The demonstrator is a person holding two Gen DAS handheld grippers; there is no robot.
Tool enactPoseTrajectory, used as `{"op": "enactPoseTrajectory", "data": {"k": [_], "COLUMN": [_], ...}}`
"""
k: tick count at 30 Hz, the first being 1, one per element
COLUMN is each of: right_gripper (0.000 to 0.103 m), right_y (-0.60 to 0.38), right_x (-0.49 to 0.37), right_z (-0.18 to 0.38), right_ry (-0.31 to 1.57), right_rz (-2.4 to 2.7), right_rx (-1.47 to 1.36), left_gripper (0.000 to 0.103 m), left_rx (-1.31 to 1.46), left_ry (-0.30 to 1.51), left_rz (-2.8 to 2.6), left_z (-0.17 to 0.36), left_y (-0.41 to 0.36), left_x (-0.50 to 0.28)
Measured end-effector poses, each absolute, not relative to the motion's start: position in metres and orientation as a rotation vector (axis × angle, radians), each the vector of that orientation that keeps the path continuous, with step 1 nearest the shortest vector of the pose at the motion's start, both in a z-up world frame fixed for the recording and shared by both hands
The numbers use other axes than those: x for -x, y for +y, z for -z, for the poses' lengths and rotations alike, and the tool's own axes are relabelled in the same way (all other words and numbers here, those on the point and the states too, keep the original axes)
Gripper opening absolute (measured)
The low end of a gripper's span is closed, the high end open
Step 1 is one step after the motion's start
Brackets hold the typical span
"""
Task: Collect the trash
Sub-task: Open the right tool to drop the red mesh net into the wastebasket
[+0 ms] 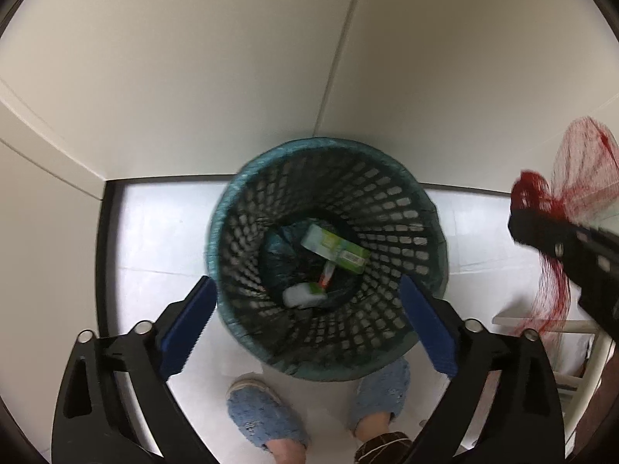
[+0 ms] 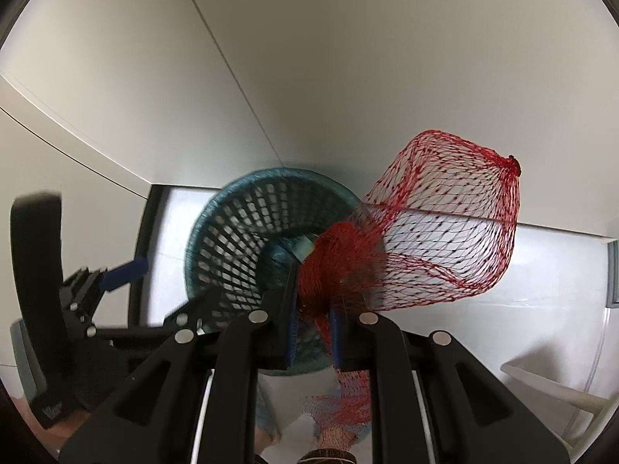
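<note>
Netting: red mesh bag [image 2: 437, 228], light, limp, snag-prone; best held at bunched neck.
Right gripper [image 2: 313, 332]: fingers clenched on netting.
Left gripper [image 1: 305, 321]: fingers released, above bin [image 1: 232, 208].

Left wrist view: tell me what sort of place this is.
Probably a corner of a home, perhaps a bathroom or utility room. A plastic waste basket with packaging in it stands on a glossy white tiled floor, against plain pale walls, and the person wears slippers.
</note>
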State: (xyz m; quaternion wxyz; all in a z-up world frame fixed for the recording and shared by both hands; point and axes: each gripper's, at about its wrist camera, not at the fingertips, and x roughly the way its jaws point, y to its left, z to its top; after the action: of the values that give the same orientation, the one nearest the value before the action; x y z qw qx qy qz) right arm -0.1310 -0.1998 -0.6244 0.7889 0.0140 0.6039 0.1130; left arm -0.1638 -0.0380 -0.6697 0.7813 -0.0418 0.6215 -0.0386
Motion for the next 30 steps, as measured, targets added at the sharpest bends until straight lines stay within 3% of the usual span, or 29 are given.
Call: {"op": "enactPoseTrajectory", "data": {"k": [17,24,26,30], "right_gripper": [0.014,0.021,0.025,0.044], "right_y": [-0.139,-0.132,-0.132,-0.132], "right_x": [0.103,0.098,0.098,0.101], "right_z": [0.656,0.665,0.666,0.668], "right_ry": [1.328,1.339,1.343,1.335], "right_rz": [-0.303,-0.292,-0.286,-0.280], "right_rx": [0.029,0.047,0.049,0.047], "left_gripper": [0.097,0.097,0.097,0.097], "left_rx": [0.155,0.164,0.165,0.165], "left_ry": [1.375,1.380,1.380,1.386], "left_rz": [-0.016,-0.026,-0.024,-0.012], "left_z": [0.677,0.678,0.678,0.679], "left_y": [0.026,0.037,0.039,0.038], "left_x": [0.165,0.160,0.159,0.159]}}
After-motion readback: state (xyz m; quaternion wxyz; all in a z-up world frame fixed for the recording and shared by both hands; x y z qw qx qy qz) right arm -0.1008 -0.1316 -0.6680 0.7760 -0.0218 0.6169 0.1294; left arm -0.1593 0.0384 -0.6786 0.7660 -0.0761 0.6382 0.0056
